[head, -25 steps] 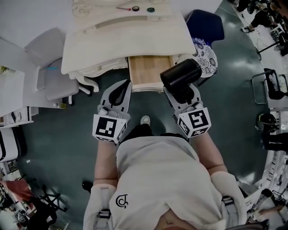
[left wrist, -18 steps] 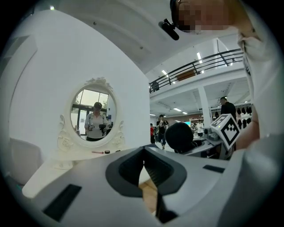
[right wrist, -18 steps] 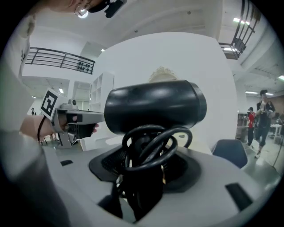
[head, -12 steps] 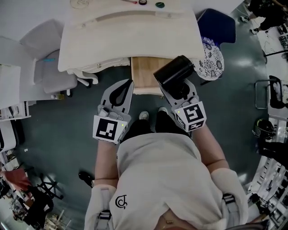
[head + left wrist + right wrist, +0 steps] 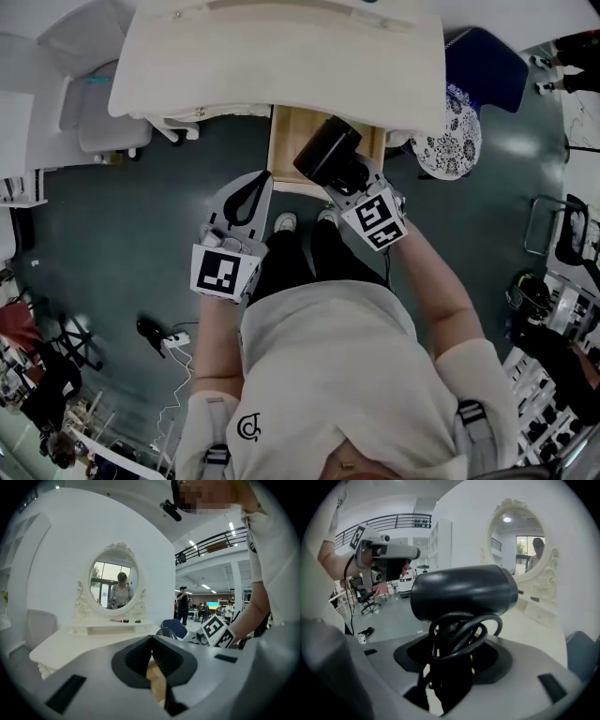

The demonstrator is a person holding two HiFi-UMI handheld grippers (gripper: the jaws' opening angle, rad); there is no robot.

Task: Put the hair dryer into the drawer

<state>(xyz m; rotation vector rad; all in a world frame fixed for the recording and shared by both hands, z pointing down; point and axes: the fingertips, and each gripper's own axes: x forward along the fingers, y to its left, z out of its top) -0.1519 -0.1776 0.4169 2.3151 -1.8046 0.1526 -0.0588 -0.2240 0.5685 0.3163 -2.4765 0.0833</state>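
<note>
The black hair dryer [image 5: 326,155] hangs over the open drawer [image 5: 284,141], whose wooden bottom shows under the cream dressing table [image 5: 272,56]. My right gripper [image 5: 349,180] is shut on the dryer's handle. In the right gripper view the barrel [image 5: 464,590] lies crosswise above the jaws, with the cord looped round the handle [image 5: 454,634]. My left gripper [image 5: 253,184] hovers at the drawer's left front corner. Its jaws meet at the tip [image 5: 151,640] with nothing held.
An oval mirror [image 5: 115,585] stands on the table top. A grey chair [image 5: 94,122] is left of the table. A blue seat [image 5: 487,66] and a patterned round cushion [image 5: 448,131] are at its right. The person's feet [image 5: 286,223] stand before the drawer.
The right gripper has carried the hair dryer down and left, from the drawer's right edge to over its wooden bottom. The left gripper has come closer to the drawer front.
</note>
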